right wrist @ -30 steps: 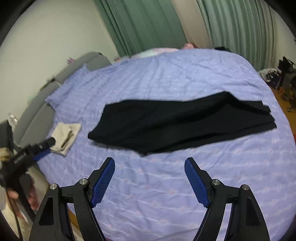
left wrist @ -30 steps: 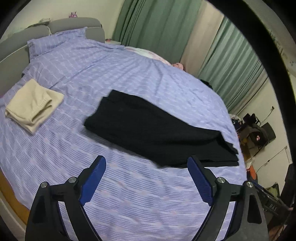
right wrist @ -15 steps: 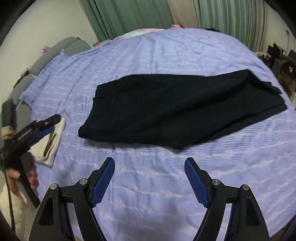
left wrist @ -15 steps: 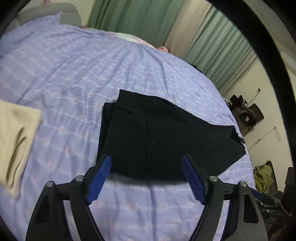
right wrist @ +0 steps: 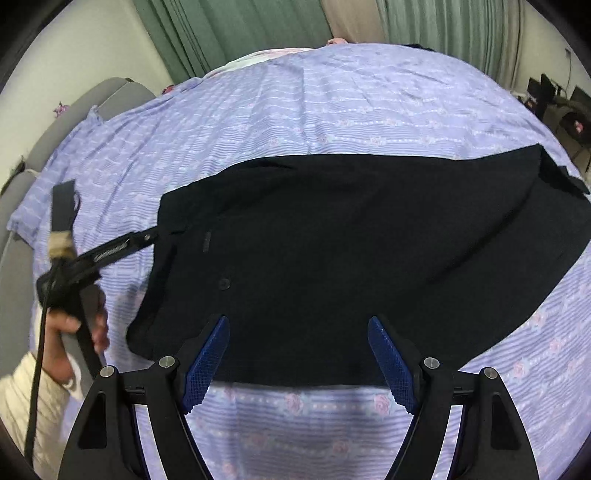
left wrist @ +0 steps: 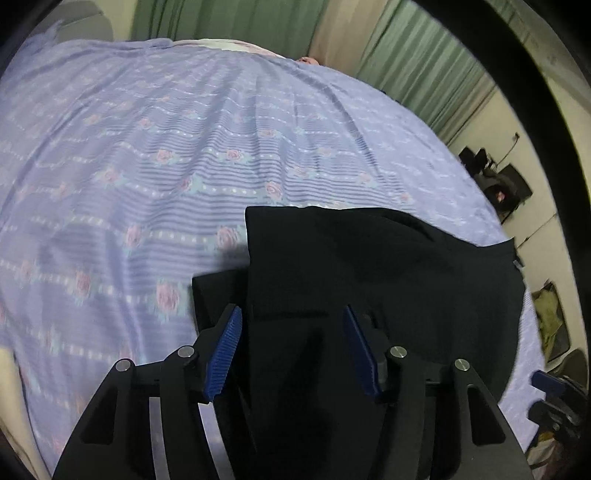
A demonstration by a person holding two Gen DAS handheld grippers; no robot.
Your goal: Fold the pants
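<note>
Black pants (left wrist: 388, 266) lie flat on the lilac bedsheet (left wrist: 147, 147), folded lengthwise, with the waist end on the left and the legs running right. My left gripper (left wrist: 291, 317) hangs low over the waist end. Its jaws are closing with the dark cloth between them, and the blue pads (left wrist: 225, 347) stand apart from it. In the right wrist view the left gripper's tip (right wrist: 147, 236) sits at the waistband corner of the pants (right wrist: 351, 240). My right gripper (right wrist: 297, 325) is open over the pants' near edge, with nothing gripped.
A person's hand (right wrist: 74, 325) and pale sleeve hold the left tool. A grey headboard (right wrist: 37, 147) borders the bed on the left, and green curtains (right wrist: 221, 29) hang behind it. Chairs and clutter (left wrist: 498, 184) stand past the bed's right edge.
Both grippers have dropped toward the bed and closed in on the pants. The left one has reached the waist end and its jaws have narrowed. The right jaws keep the same width.
</note>
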